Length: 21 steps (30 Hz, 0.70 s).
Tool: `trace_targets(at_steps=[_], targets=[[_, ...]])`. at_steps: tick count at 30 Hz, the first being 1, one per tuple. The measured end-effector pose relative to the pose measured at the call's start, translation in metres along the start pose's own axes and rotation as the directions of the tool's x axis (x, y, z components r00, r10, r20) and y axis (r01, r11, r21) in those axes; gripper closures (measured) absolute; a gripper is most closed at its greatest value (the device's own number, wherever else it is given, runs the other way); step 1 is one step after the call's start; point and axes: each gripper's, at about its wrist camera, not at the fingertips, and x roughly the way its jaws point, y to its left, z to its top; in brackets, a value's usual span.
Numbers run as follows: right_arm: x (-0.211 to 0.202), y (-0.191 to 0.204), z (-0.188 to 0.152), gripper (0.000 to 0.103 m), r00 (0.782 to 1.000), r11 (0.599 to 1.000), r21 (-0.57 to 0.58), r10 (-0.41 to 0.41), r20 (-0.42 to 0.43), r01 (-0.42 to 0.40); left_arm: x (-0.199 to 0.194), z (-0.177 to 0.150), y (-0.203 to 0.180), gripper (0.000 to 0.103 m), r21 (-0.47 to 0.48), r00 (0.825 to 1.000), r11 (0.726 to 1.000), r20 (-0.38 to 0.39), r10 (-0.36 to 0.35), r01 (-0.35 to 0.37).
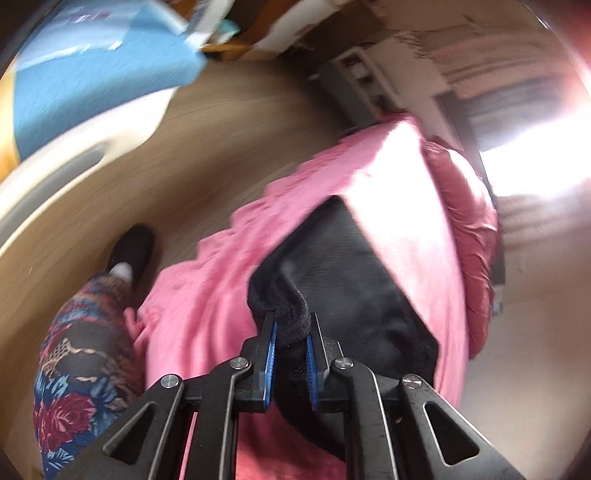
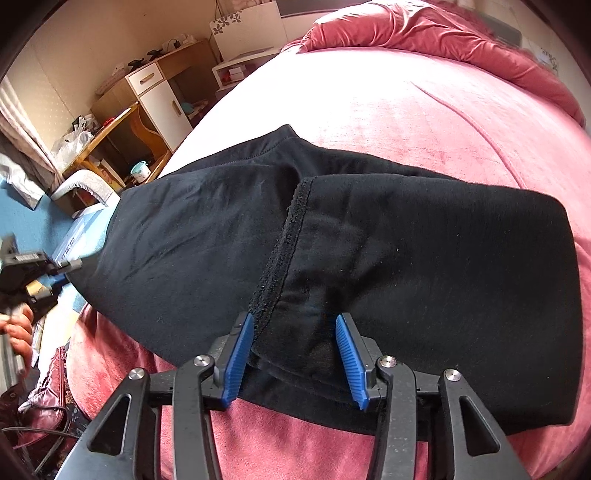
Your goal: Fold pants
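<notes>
Black pants [image 2: 369, 236] lie partly folded on a pink bed cover [image 2: 424, 110], one layer's hem edge running across the middle. My right gripper [image 2: 295, 343] is open, its blue pads on either side of the pants' near edge. My left gripper [image 1: 291, 332] is shut on a bunched end of the pants [image 1: 351, 266] and holds it up off the bed's left side. The left gripper also shows in the right wrist view [image 2: 68, 265], at the pants' left end.
A rumpled red duvet [image 2: 443, 33] lies at the far end of the bed. Wooden floor [image 1: 221, 140], a blue mat [image 1: 92, 85] and the person's leg in floral trousers [image 1: 77, 350] are beside the bed. A desk and white cabinet [image 2: 155, 96] stand by the wall.
</notes>
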Motion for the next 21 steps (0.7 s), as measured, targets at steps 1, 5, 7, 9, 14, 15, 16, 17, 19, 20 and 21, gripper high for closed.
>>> trace_targets(at_steps=[1, 5, 7, 9, 14, 15, 16, 17, 19, 20, 21], targets=[[-0.006, 0.001, 0.003, 0.056, 1.000, 1.000, -0.003, 0.010, 0.018, -0.010, -0.006, -0.001, -0.015, 0.090, 0.055, 0.999, 0.997, 0.007, -0.050, 0.050], [-0.020, -0.002, 0.021, 0.053, 0.980, 0.980, 0.047, 0.193, 0.040, -0.194, -0.024, -0.023, -0.090, 0.090, 0.350, 0.965, 0.900, -0.063, -0.253, 0.259], [-0.025, 0.000, 0.034, 0.049, 0.945, 0.941, 0.080, 0.324, 0.053, -0.327, -0.024, -0.046, -0.125, 0.090, 0.488, 0.951, 0.817, -0.131, -0.280, 0.308], [-0.026, 0.005, 0.051, 0.043, 0.878, 0.871, 0.109, 0.475, 0.053, -0.478, -0.019, -0.065, -0.146, 0.090, 0.566, 0.943, 0.754, -0.183, -0.277, 0.332], [-0.019, 0.023, 0.089, 0.037, 0.784, 0.777, 0.114, 0.620, 0.039, -0.619, 0.001, -0.101, -0.170, 0.090, 0.662, 0.935, 0.661, -0.272, -0.226, 0.353], [-0.015, 0.030, 0.097, 0.036, 0.787, 0.783, 0.096, 0.616, 0.016, -0.615, 0.002, -0.107, -0.174, 0.090, 0.680, 0.933, 0.640, -0.286, -0.217, 0.357], [-0.010, 0.036, 0.103, 0.036, 0.797, 0.794, 0.085, 0.604, -0.003, -0.602, 0.003, -0.111, -0.176, 0.090, 0.693, 0.932, 0.624, -0.296, -0.211, 0.362], [-0.004, 0.042, 0.110, 0.036, 0.805, 0.805, 0.073, 0.592, -0.025, -0.589, 0.003, -0.115, -0.179, 0.090, 0.707, 0.930, 0.606, -0.304, -0.205, 0.365], [0.009, 0.057, 0.119, 0.037, 0.803, 0.809, 0.038, 0.588, -0.094, -0.587, 0.005, -0.121, -0.183, 0.090, 0.728, 0.929, 0.578, -0.317, -0.192, 0.368], [0.015, 0.064, 0.122, 0.042, 0.814, 0.821, 0.017, 0.568, -0.123, -0.571, 0.005, -0.121, -0.185, 0.090, 0.734, 0.928, 0.569, -0.322, -0.188, 0.371], [0.022, 0.075, 0.124, 0.048, 0.827, 0.836, -0.025, 0.537, -0.166, -0.548, 0.005, -0.123, -0.187, 0.090, 0.741, 0.928, 0.560, -0.325, -0.184, 0.371]])
